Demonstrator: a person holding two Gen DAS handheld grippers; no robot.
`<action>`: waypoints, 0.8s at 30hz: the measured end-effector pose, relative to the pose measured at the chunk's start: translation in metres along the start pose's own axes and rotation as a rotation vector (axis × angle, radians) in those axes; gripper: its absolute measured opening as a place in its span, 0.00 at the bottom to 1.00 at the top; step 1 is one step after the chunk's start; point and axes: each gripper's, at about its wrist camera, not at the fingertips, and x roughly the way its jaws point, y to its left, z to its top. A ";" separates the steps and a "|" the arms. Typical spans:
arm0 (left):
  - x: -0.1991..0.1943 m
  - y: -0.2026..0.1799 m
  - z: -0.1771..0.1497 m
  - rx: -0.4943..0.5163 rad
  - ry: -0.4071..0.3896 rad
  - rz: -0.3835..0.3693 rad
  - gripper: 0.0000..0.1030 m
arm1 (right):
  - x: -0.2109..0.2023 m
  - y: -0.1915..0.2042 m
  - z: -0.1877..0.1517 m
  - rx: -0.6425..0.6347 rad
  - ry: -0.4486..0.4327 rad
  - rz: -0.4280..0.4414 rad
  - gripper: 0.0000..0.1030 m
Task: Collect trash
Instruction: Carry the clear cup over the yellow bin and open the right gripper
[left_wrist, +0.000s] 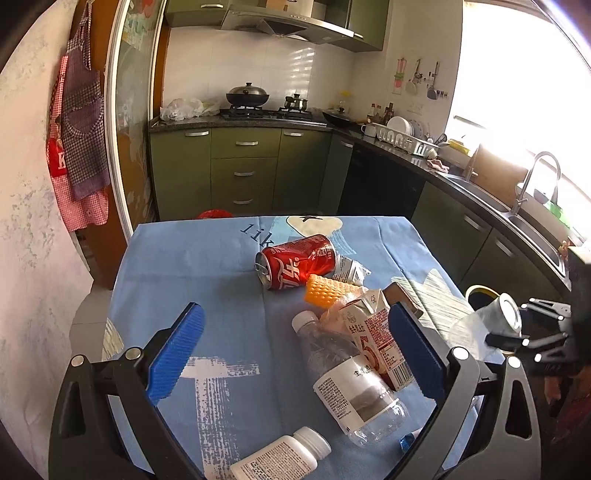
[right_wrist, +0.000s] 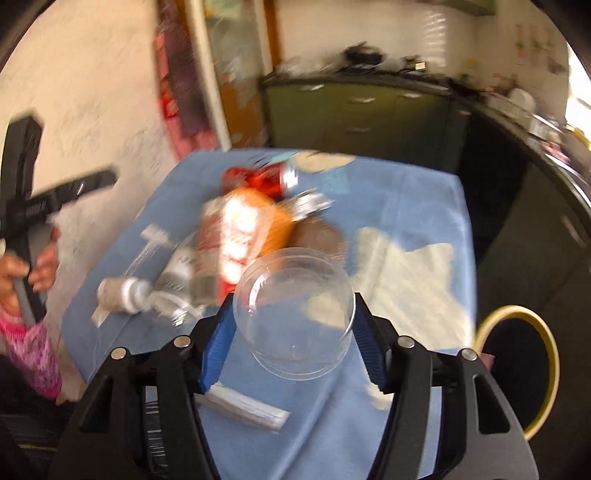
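Gripping a clear plastic cup (right_wrist: 295, 314) between its blue fingers (right_wrist: 218, 347), the right gripper (right_wrist: 291, 350) holds it above the surface (right_wrist: 406, 206); the left gripper (left_wrist: 295, 354) is spread wide, its fingers either side of a clear bottle (left_wrist: 347, 376) and milk carton (left_wrist: 376, 343).

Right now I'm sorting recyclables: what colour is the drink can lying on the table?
Red with white lettering; the drink can shows best in the left wrist view.
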 end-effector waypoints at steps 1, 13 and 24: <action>-0.001 -0.001 -0.002 -0.002 0.001 -0.003 0.95 | -0.010 -0.018 -0.002 0.048 -0.021 -0.047 0.57; 0.017 -0.013 -0.036 -0.010 0.114 -0.006 0.95 | -0.033 -0.210 -0.065 0.536 -0.004 -0.500 0.60; 0.022 -0.025 -0.039 0.037 0.151 0.009 0.95 | -0.029 -0.231 -0.108 0.628 -0.028 -0.534 0.73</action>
